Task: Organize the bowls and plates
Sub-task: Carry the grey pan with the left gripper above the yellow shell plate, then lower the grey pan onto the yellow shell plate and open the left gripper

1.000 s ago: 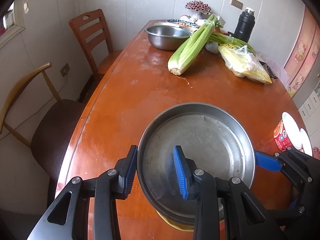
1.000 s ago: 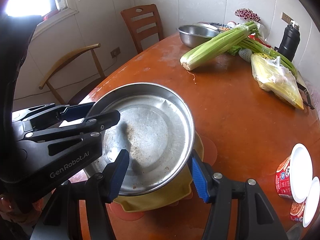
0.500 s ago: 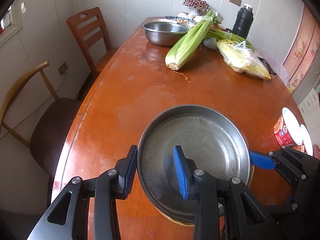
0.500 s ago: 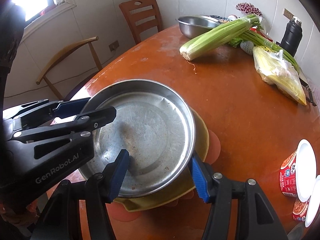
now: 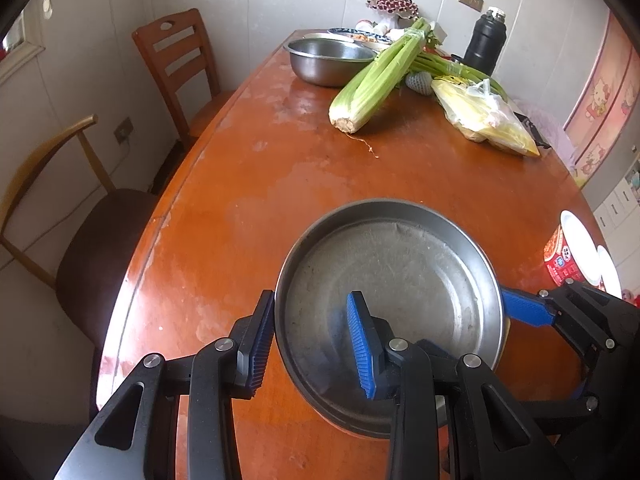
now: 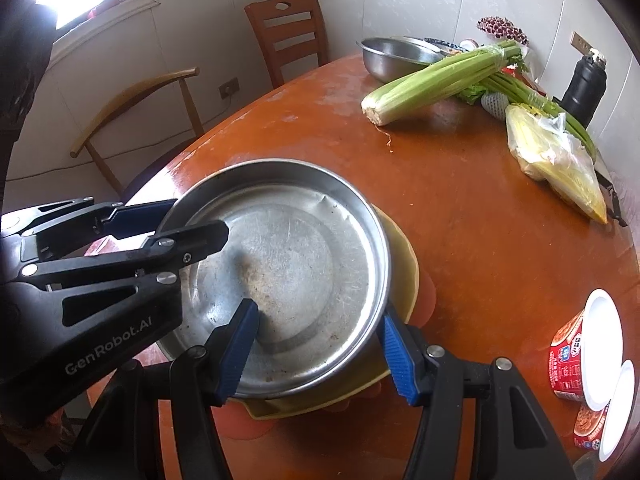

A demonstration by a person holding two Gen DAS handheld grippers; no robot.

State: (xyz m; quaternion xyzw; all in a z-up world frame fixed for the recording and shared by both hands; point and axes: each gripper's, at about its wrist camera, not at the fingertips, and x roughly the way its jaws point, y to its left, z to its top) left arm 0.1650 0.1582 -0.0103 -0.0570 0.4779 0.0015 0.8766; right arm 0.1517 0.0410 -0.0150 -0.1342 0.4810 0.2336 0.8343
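Note:
A wide, shallow steel plate [image 5: 400,280] [image 6: 300,248] rests over a yellow plate [image 6: 404,264] near the front of the orange-brown table [image 5: 260,200]. My left gripper [image 5: 310,300] [image 6: 198,218] is shut on the steel plate's left rim, one pad outside the wall and one inside. Across from it, my right gripper [image 6: 316,312] clamps the right rim the same way; one of its blue fingers [image 5: 524,310] shows in the left wrist view. The yellow plate shows only as a crescent at the right and front.
A steel bowl [image 5: 328,60], celery [image 5: 380,76], a yellow bag [image 5: 484,120] and a black flask [image 5: 486,46] fill the far end. Two noodle cups [image 6: 576,352] stand at the right. Two chairs [image 5: 176,64] [image 5: 80,216] line the left table edge.
Both grippers keep the same hold on the steel plate. The plate has shifted slightly over the yellow plate, whose front rim no longer shows in the left wrist view.

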